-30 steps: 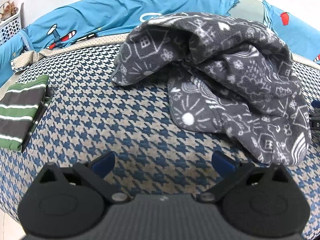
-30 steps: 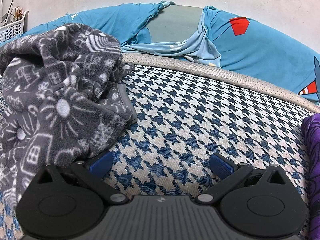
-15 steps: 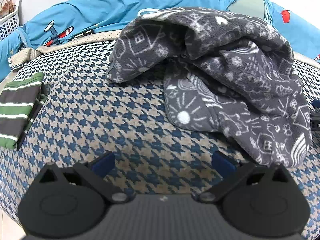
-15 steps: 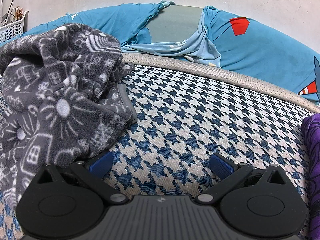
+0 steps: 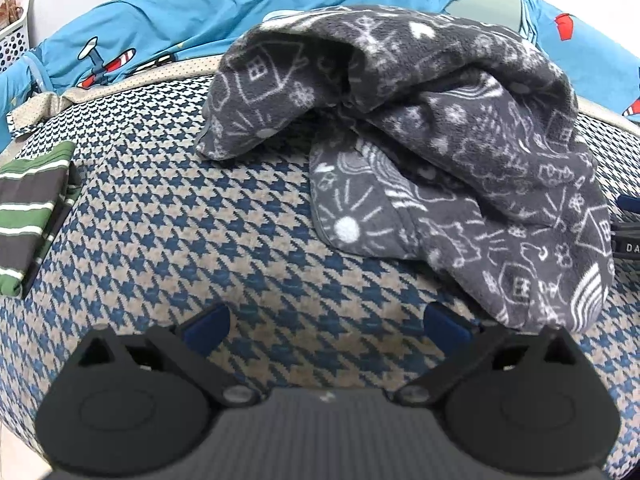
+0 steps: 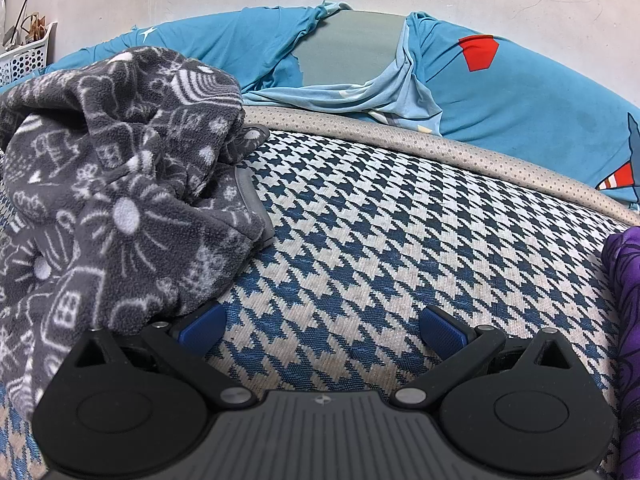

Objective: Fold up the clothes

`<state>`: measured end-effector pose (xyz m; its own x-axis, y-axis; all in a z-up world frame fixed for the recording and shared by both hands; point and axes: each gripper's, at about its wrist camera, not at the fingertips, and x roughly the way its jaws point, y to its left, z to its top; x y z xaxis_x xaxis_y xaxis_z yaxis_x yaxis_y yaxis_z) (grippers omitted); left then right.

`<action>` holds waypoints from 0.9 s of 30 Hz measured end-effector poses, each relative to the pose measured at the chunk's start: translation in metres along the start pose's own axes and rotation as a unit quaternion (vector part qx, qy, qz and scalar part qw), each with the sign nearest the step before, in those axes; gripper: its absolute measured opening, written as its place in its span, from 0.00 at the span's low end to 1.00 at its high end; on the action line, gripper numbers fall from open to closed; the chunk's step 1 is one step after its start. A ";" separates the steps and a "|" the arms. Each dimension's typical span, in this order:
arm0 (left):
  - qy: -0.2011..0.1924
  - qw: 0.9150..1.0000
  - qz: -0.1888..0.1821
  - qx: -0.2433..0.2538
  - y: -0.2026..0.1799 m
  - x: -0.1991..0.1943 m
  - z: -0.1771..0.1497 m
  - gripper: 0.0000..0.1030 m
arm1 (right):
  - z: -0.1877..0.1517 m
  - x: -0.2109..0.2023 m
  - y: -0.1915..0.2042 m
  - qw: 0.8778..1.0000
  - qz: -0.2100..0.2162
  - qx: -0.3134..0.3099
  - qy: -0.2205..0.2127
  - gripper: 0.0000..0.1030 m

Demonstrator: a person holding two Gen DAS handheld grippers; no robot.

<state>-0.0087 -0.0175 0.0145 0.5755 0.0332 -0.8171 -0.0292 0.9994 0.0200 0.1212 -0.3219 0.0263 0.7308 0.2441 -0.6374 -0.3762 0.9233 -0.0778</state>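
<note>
A crumpled grey fleece garment point(image 5: 440, 140) with white doodle print lies in a heap on the blue-and-cream houndstooth cover point(image 5: 200, 232). My left gripper point(image 5: 326, 326) is open and empty, just in front of the heap, with the right fingertip close to its hanging hem. In the right wrist view the same garment point(image 6: 120, 200) fills the left side. My right gripper point(image 6: 322, 328) is open and empty over the bare cover, its left fingertip at the garment's edge.
A folded green, grey and white striped garment point(image 5: 28, 212) lies at the left edge. A purple cloth point(image 6: 624, 320) lies at the right. Blue printed bedding point(image 6: 520, 96) runs along the back by the wall. A white basket point(image 6: 24, 60) stands at the far left.
My left gripper has moved forward, closer to the grey garment, which now looks larger. The right gripper has not moved.
</note>
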 end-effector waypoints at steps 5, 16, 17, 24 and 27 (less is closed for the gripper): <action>-0.001 1.000 0.000 0.002 -0.001 -0.001 0.000 1.00 | -0.002 -0.006 -0.001 1.000 -0.002 0.005 0.011 1.00; -0.008 1.000 0.005 -0.001 -0.004 -0.004 0.000 1.00 | 0.003 -0.022 0.005 0.995 -0.053 0.030 0.080 1.00; -0.008 1.000 0.005 -0.003 -0.004 -0.004 0.000 1.00 | 0.004 -0.024 0.006 0.994 -0.063 0.028 0.085 1.00; -0.025 0.999 0.021 -0.008 -0.006 -0.007 0.003 1.00 | 0.016 -0.045 0.009 0.990 -0.073 0.052 0.111 1.00; -0.033 0.999 0.023 -0.013 -0.007 -0.009 0.006 1.00 | 0.022 -0.058 0.010 0.990 -0.066 0.065 0.103 1.00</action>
<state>-0.0088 -0.0243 0.0255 0.6255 0.0811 -0.7760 -0.0781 0.9961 0.0412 0.0876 -0.3200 0.0793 0.6325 0.0649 -0.7718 -0.1989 0.9767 -0.0809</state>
